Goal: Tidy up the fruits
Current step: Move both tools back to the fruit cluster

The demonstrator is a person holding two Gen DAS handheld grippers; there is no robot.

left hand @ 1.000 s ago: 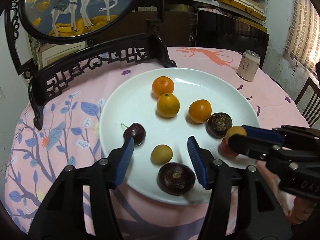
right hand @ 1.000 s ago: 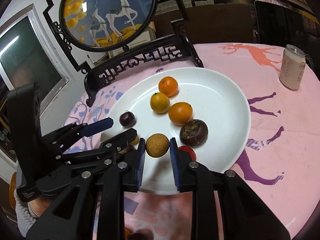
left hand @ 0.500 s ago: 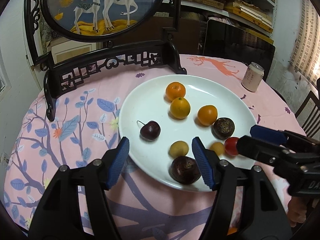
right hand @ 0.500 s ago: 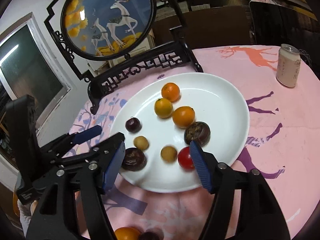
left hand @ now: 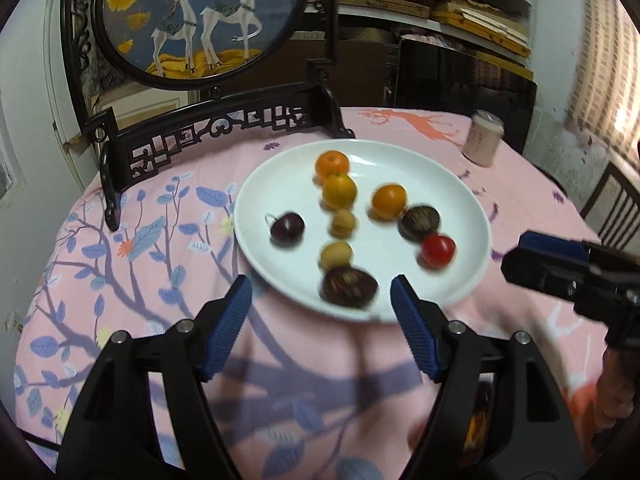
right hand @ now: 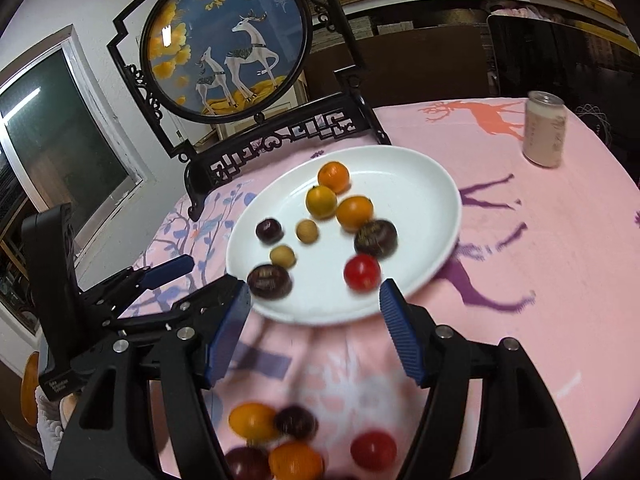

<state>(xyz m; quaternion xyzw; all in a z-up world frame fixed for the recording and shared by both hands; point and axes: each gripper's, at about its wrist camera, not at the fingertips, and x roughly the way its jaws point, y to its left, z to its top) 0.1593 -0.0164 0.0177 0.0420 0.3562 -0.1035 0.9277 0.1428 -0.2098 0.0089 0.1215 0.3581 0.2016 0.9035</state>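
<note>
The pink-clothed tabletop point(right hand: 540, 240) carries a white plate point(right hand: 432, 184), a can point(right hand: 545, 132), a carved screen stand point(right hand: 280, 140), and loose fruits point(right hand: 296, 444).

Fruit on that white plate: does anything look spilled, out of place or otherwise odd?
Nothing on the white plate looks spilled; its fruit sits apart, unbroken. The odd part is a second bunch of fruit lying loose on the pink tablecloth nearer the camera, off the plate. Motion blur hides any bruising.
</note>
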